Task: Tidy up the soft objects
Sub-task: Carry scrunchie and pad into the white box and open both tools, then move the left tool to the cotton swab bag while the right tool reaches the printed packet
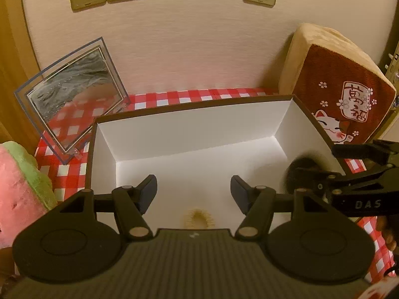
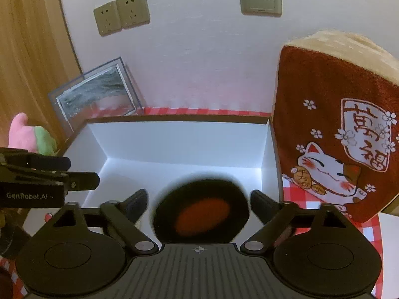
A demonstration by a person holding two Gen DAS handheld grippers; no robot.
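We hold both grippers over the white box (image 2: 174, 139), jaws spread and gripping nothing. Between the right gripper (image 2: 198, 205) fingers a black plush disc with a red centre (image 2: 202, 211) looks blurred, probably dropping into the box; the left gripper (image 1: 193, 189) hangs above a small tan fuzzy piece (image 1: 198, 219) lying on the box floor. To finish cleanly, we should lift straight up, clear of the walls, then fetch the watermelon plush (image 1: 22, 174) beside the box.
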